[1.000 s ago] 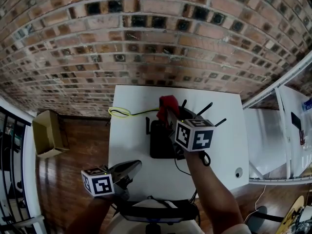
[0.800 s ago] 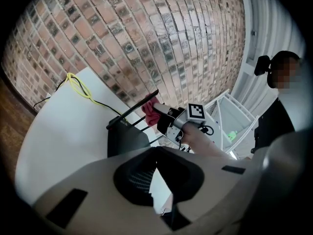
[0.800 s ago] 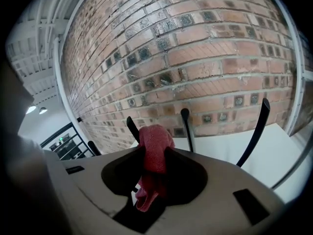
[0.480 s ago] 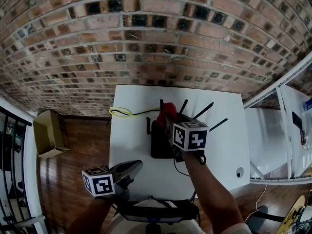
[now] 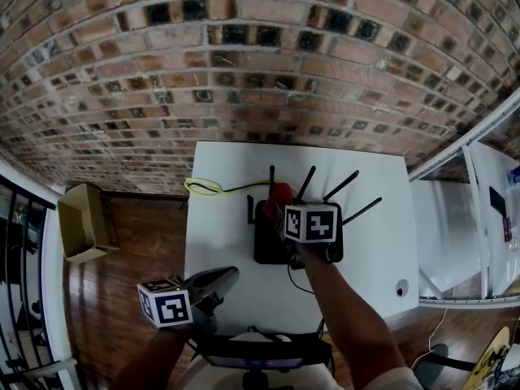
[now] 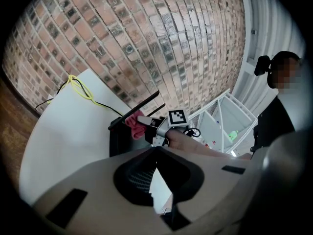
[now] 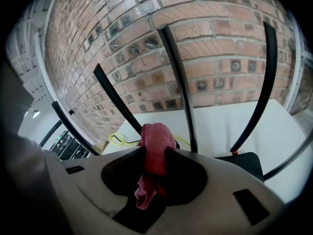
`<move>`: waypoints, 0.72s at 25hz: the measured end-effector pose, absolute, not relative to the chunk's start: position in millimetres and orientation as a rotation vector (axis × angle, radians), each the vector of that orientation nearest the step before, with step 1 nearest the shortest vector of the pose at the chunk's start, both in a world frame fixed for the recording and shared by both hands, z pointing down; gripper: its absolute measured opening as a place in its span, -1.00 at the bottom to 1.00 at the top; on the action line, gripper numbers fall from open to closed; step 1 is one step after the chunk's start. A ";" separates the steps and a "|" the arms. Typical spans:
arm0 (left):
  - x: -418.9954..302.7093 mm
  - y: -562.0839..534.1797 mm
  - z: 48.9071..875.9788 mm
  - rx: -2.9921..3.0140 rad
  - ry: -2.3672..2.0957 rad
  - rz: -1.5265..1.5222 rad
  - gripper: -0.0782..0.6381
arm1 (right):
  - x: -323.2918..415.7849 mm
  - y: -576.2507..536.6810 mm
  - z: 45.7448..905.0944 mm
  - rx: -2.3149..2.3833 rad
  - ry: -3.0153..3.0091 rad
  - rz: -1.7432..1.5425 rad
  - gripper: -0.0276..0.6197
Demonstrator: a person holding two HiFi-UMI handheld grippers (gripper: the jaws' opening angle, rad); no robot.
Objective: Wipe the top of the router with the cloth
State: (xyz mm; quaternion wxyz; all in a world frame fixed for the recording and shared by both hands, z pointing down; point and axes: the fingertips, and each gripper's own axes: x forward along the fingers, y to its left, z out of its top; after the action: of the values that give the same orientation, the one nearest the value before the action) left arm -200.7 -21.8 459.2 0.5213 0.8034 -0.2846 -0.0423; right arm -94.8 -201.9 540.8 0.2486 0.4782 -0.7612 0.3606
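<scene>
Now the right gripper [image 5: 284, 204] has its fingers clenched on the red cloth [image 7: 155, 138], over the black router [image 5: 270, 249] at mid-frame on the white bench [image 5: 219, 234]; the crowding antennas [image 7: 179, 82] could snag the cloth or shove the router; only the right gripper view shows the pinch, only the head view the router's top; the left gripper [image 5: 221, 280], lower left, has its fingers closed and empty.
</scene>
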 end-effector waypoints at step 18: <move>-196.1 -26.5 457.7 1.928 -0.673 -0.096 -0.72 | -87.5 -211.5 491.1 1.422 -2.167 0.883 -0.48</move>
State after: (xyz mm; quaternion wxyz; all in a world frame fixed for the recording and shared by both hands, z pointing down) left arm -196.1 -26.5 457.7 0.5217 0.8046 -0.2809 -0.0401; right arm -87.5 -211.5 491.1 0.2002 0.5088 -0.7754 0.3159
